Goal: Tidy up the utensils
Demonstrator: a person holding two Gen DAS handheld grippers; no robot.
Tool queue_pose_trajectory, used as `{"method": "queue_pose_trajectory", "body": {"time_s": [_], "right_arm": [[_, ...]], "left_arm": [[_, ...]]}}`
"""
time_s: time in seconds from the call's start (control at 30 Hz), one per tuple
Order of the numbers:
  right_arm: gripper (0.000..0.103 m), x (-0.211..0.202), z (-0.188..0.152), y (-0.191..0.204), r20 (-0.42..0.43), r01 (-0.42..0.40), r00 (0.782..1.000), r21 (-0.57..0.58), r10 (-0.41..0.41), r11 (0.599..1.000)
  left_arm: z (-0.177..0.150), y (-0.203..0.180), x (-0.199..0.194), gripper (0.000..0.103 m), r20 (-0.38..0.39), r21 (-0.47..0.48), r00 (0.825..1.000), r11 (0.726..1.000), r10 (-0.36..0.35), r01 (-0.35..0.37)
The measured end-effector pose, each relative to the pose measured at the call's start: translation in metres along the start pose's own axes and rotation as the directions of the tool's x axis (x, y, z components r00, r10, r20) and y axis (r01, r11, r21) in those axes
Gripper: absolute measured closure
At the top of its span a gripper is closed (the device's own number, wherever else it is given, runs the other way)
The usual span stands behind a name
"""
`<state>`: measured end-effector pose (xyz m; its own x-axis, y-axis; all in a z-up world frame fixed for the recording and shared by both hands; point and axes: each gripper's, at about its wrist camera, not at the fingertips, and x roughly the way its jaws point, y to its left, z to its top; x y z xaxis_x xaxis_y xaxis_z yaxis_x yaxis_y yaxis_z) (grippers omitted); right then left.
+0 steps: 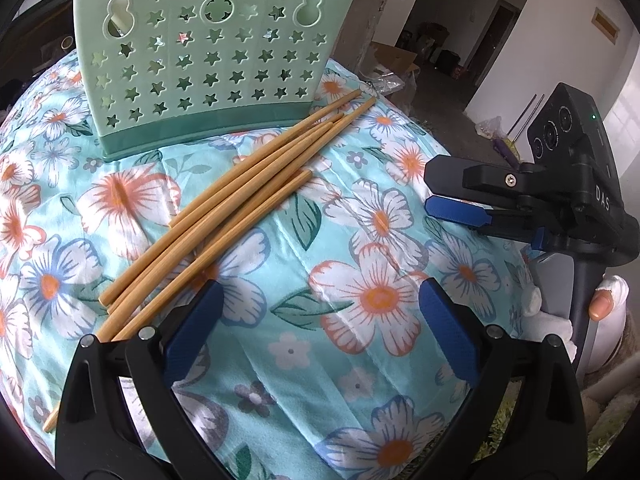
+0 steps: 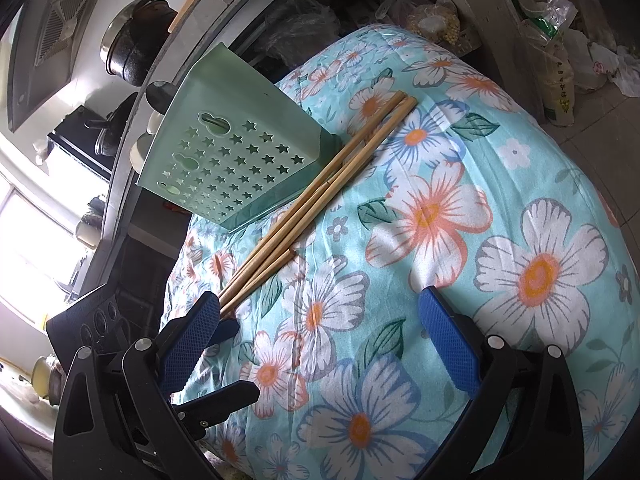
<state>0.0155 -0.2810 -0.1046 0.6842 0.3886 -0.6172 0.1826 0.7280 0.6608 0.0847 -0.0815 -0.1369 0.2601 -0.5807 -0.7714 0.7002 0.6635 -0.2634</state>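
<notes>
Several wooden chopsticks (image 1: 224, 216) lie in a loose bundle on the floral cloth, running from near my left gripper up to the base of a green utensil holder (image 1: 208, 56) with star holes. My left gripper (image 1: 320, 328) is open and empty, just right of the chopsticks' near ends. My right gripper (image 1: 436, 192) hovers open at the right, over the cloth. In the right wrist view the chopsticks (image 2: 316, 200) lie beside the holder (image 2: 228, 152), and my right gripper (image 2: 320, 336) is open with nothing between its fingers.
The floral cloth (image 1: 360, 240) covers a small table whose edge drops off at the right. In the right wrist view my left gripper (image 2: 224, 360) sits at the lower left. A counter with pots (image 2: 132, 48) stands behind the holder, bags (image 2: 556, 60) on the floor.
</notes>
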Motion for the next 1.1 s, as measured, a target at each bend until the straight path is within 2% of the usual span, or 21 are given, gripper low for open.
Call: {"method": "queue_pose_trajectory", "body": {"time_s": [1.1], "right_arm": [[0.006, 0.0018, 0.0000, -0.0025, -0.011, -0.005, 1.000, -0.007, 0.005, 1.000]], "left_arm": [[-0.0018, 0.0019, -0.0022, 0.008, 0.003, -0.009, 1.000, 1.000, -0.011, 0.011]]}}
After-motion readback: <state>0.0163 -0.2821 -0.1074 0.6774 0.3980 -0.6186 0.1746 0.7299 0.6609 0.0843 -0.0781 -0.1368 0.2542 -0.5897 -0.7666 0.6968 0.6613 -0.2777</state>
